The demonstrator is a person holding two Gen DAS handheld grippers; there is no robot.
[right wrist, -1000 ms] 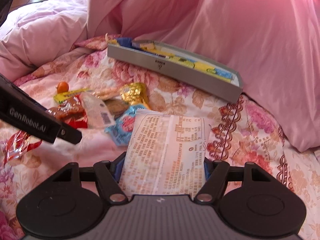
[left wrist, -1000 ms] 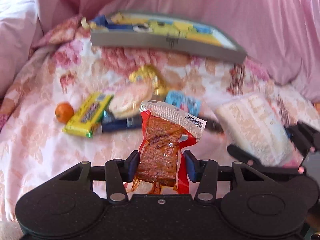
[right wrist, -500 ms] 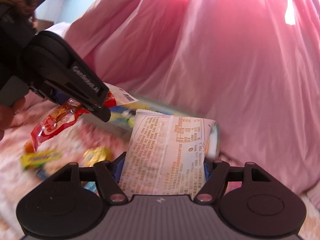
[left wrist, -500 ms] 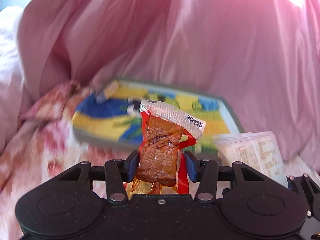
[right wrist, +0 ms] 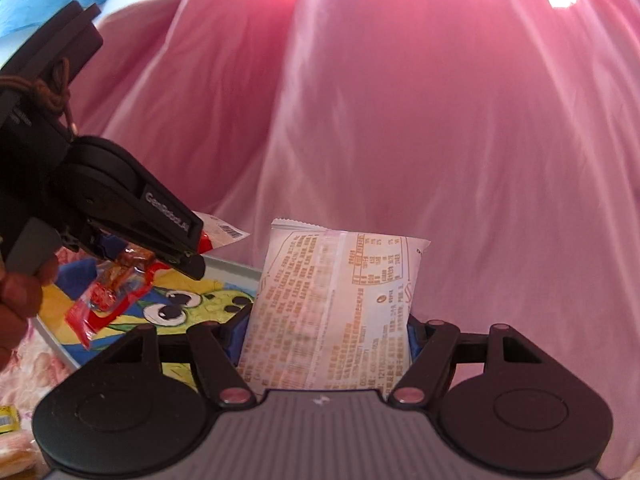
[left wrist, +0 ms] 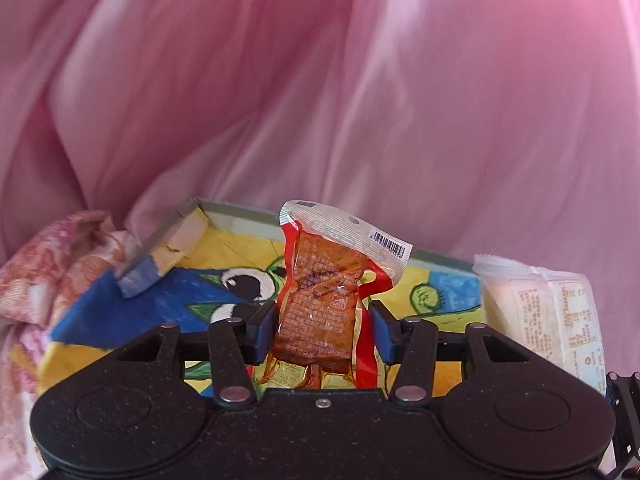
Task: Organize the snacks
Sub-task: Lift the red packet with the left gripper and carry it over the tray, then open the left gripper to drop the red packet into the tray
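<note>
Left wrist view: left hand-held gripper (left wrist: 323,332) was clamped on the red-orange snack packet (left wrist: 320,312), blue pads pressing its lower sides, packet upright with its white barcode strip at the top, tilted right. Packet sat over the grey tray (left wrist: 240,216), whose floor is a yellow/blue/green cartoon drawing. Tray's near-left corner wall looked split, a piece bent outward. White snack pack (left wrist: 556,320) showed at the right edge, just beside the tray's right end, with a bit of the right tool under it. Pink sheet (left wrist: 360,80) filled the background; floral bedding (left wrist: 48,264) at left.

Right wrist view: right hand-held gripper (right wrist: 325,338) was closed on the white snack pack (right wrist: 336,312), print side facing the camera, top seam up. Pack stood just right of the tray (right wrist: 236,270); cannot tell if it was over the rim. Left hand-held gripper (right wrist: 176,256) came in from the left, held by the person's hand (right wrist: 20,304), red packet (right wrist: 108,292) hanging from it above the tray's cartoon floor. Yellow wrapper (right wrist: 8,420) sat at the bottom-left edge on the bedding.
</note>
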